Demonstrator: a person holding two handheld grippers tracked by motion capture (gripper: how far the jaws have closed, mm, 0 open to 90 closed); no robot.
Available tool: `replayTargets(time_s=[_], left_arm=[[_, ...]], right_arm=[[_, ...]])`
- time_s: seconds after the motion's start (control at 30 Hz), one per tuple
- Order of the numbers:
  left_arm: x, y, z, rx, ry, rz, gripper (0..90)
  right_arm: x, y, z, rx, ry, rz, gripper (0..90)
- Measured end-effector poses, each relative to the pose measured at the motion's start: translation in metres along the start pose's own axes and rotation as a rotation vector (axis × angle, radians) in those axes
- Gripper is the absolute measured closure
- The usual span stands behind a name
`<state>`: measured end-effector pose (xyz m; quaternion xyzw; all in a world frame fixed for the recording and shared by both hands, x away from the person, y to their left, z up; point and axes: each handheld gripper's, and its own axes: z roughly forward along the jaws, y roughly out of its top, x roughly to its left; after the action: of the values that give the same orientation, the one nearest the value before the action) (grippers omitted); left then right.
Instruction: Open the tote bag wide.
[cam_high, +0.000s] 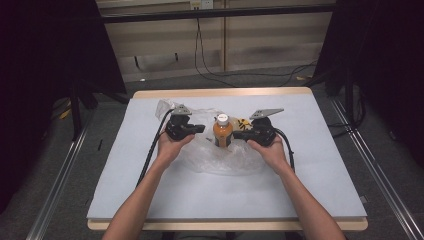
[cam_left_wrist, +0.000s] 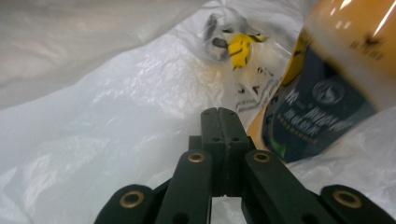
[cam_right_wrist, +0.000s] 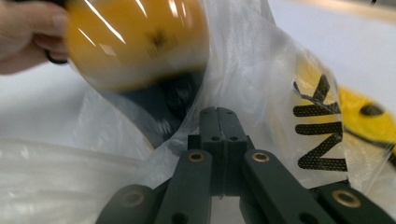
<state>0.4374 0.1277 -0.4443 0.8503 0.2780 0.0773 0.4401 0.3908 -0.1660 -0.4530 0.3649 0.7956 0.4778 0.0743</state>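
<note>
- My left hand-held gripper (cam_high: 199, 129) sits left of the bottle, jaws clenched flat together, apparently pinching the clear plastic bag (cam_high: 220, 159).
- The orange juice bottle (cam_high: 222, 133) stands upright mid-worktop, the bag bunched around its base.
- My right hand-held gripper (cam_high: 239, 134) is likewise clenched on film just right of the bottle.
- I judge the step is working bag and bottle apart: pull evenly outward, so the bottle stays upright.
- The worktop (cam_high: 320, 165) has free room on both sides; edges are well apart.

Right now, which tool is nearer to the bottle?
Right. The right tool sits just right of the bottle, tips almost at it. The left tool sits left of it with a slightly wider gap.
</note>
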Motion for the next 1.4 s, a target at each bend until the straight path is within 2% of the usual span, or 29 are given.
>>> replayTargets(time_s=[0.1, 0.17, 0.2, 0.37, 0.43, 0.5, 0.53, 0.6, 0.63, 0.7, 0.77, 0.87, 0.9, 1.0, 1.13, 1.27, 1.37, 1.4], left_arm=[[0.003, -0.014, 0.007, 0.072, -0.006, -0.008, 90.0], [0.006, -0.022, 0.007, 0.077, 0.002, -0.024, 90.0], [0.009, -0.027, 0.006, 0.060, -0.006, -0.050, 90.0], [0.020, -0.045, -0.001, 0.097, 0.022, -0.056, 90.0], [0.024, -0.051, -0.004, 0.098, 0.027, -0.072, 90.0], [0.026, -0.055, -0.006, 0.090, 0.028, -0.082, 90.0], [0.025, -0.056, -0.009, 0.101, 0.042, -0.073, 90.0], [0.024, -0.058, -0.012, 0.100, 0.038, -0.064, 90.0], [0.025, -0.060, -0.016, 0.113, 0.037, -0.070, 90.0], [0.027, -0.064, -0.021, 0.108, 0.037, -0.073, 90.0], [0.029, -0.069, -0.027, 0.097, 0.035, -0.087, 90.0], [0.028, -0.072, -0.035, 0.113, 0.036, -0.099, 90.0], [0.026, -0.071, -0.035, 0.111, 0.044, -0.090, 90.0], [0.019, -0.066, -0.038, 0.075, 0.015, -0.072, 90.0], [0.006, -0.056, -0.043, 0.025, -0.005, -0.048, 90.0], [-0.003, -0.054, -0.052, 0.012, -0.007, -0.027, 90.0], [-0.008, -0.053, -0.063, -0.026, -0.025, -0.031, 90.0], [-0.011, -0.052, -0.068, -0.031, -0.034, -0.018, 90.0]], right_arm=[[-0.007, -0.010, 0.011, 0.064, -0.016, 0.005, 90.0], [-0.010, -0.014, 0.015, 0.090, -0.016, 0.013, 90.0], [-0.012, -0.016, 0.017, 0.099, -0.014, 0.016, 90.0], [-0.024, -0.027, 0.017, 0.149, -0.042, 0.031, 90.0], [-0.030, -0.031, 0.014, 0.138, -0.036, 0.051, 90.0], [-0.031, -0.033, 0.010, 0.138, -0.062, 0.029, 90.0], [-0.031, -0.033, 0.008, 0.149, -0.070, 0.024, 90.0], [-0.033, -0.035, 0.002, 0.152, -0.095, 0.011, 90.0], [-0.036, -0.037, -0.002, 0.145, -0.096, 0.022, 90.0], [-0.042, -0.046, -0.015, 0.130, -0.116, 0.030, 90.0], [-0.045, -0.054, -0.025, 0.109, -0.113, 0.041, 90.0], [-0.042, -0.055, -0.029, 0.120, -0.127, 0.021, 90.0], [-0.042, -0.054, -0.029, 0.121, -0.137, 0.026, 90.0], [-0.042, -0.053, -0.028, 0.116, -0.124, 0.030, 90.0], [-0.038, -0.044, -0.032, 0.060, -0.097, 0.036, 90.0], [-0.032, -0.026, -0.046, -0.031, -0.067, 0.023, 90.0], [-0.029, -0.020, -0.050, -0.052, -0.059, 0.018, 90.0], [-0.028, -0.017, -0.052, -0.062, -0.057, 0.015, 90.0]])
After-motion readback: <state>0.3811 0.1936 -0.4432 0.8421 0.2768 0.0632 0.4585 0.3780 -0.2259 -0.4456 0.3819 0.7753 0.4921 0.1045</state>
